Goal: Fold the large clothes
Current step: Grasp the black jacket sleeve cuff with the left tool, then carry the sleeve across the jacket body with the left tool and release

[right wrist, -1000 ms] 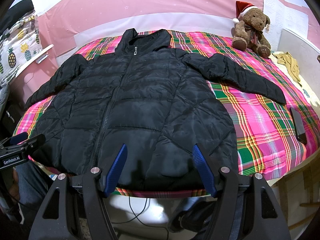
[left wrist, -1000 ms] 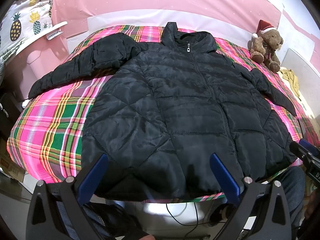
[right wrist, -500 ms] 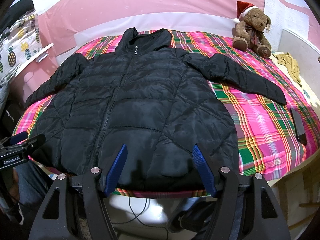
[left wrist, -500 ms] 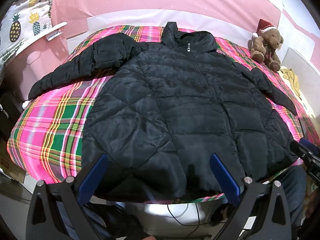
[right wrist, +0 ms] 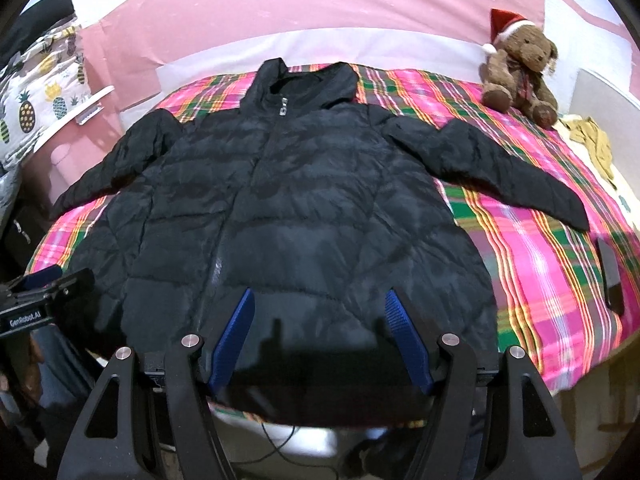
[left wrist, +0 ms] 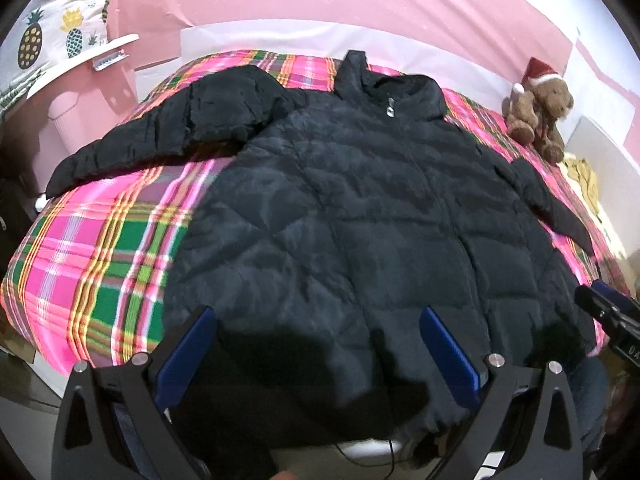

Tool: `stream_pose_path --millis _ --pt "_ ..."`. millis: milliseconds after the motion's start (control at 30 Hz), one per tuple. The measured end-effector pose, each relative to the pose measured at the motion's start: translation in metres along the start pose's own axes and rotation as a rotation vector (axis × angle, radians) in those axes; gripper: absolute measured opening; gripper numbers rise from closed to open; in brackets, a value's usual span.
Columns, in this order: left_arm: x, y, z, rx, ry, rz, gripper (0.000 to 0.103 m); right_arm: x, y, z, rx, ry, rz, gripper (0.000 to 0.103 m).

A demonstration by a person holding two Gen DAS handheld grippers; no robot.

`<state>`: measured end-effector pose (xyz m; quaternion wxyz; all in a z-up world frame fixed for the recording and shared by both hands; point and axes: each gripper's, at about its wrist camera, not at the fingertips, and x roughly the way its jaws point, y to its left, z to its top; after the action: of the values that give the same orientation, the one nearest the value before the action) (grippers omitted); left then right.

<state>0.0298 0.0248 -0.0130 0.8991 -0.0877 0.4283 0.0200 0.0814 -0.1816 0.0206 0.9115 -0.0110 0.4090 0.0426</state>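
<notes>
Both grippers, left (left wrist: 316, 340) and right (right wrist: 320, 328), hung with fingers apart above the black puffer jacket (right wrist: 288, 216) hem. Risk: slick padded shell could slip a shallow pinch.

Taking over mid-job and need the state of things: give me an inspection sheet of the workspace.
Surface: plaid bedspread, mostly covered.
Job's things: black puffer jacket flat, zipped, sleeves spread, unfolded.
Clutter: teddy bear at far corner; dark phone-like slab and yellow cloth at the right side.
Grippers: left gripper and right gripper both open over the hem, holding nothing.
Cables: thin cable below the near edge.
Surroundings: pink wall, pineapple fabric.
</notes>
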Motion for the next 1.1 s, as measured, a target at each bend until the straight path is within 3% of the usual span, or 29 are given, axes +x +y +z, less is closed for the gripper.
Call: stream_pose_path --millis 433,600,1100 --pt "0.041 0.085 0.067 -0.139 -0.063 0.081 0.102 0.056 0.035 0.061 -0.103 0.012 0.059 0.069" --pt "0.064 0.129 0.087 -0.225 -0.043 0.066 0.102 0.08 0.049 0.082 -0.134 0.026 0.072 0.069" --pt "0.128 0.261 0.115 -0.503 -0.067 0.162 0.098 0.147 0.07 0.117 -0.172 0.072 0.072 0.069"
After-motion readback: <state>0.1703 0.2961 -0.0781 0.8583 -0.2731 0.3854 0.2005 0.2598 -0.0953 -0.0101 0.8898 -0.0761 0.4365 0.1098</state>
